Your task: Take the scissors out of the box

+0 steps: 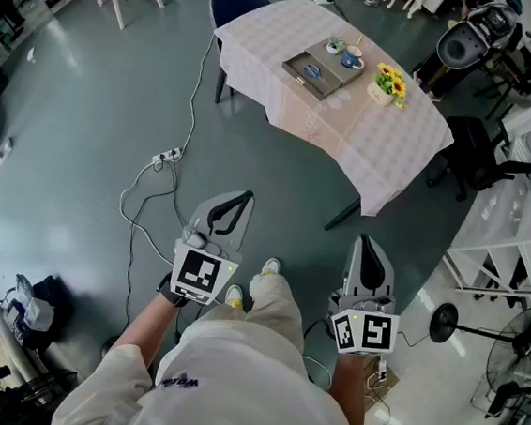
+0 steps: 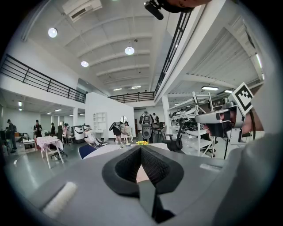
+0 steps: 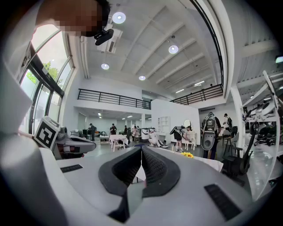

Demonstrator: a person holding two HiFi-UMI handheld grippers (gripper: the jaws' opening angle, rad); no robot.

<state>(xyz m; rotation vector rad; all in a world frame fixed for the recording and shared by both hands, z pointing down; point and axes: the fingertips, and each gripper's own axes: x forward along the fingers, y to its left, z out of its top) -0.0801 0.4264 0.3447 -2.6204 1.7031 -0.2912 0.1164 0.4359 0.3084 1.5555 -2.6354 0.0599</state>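
At the lower left of the head view, the grey left gripper (image 1: 245, 199) has its jaws pressed together on nothing. Up the frame and slightly right, well apart from it, the blue-handled scissors (image 1: 311, 70) lie in the flat grey box (image 1: 333, 80) on the white-clothed table (image 1: 386, 144); their long axis is too small to tell. Lower right, the grey right gripper (image 1: 365, 239) is likewise closed, empty, seemingly a little farther.
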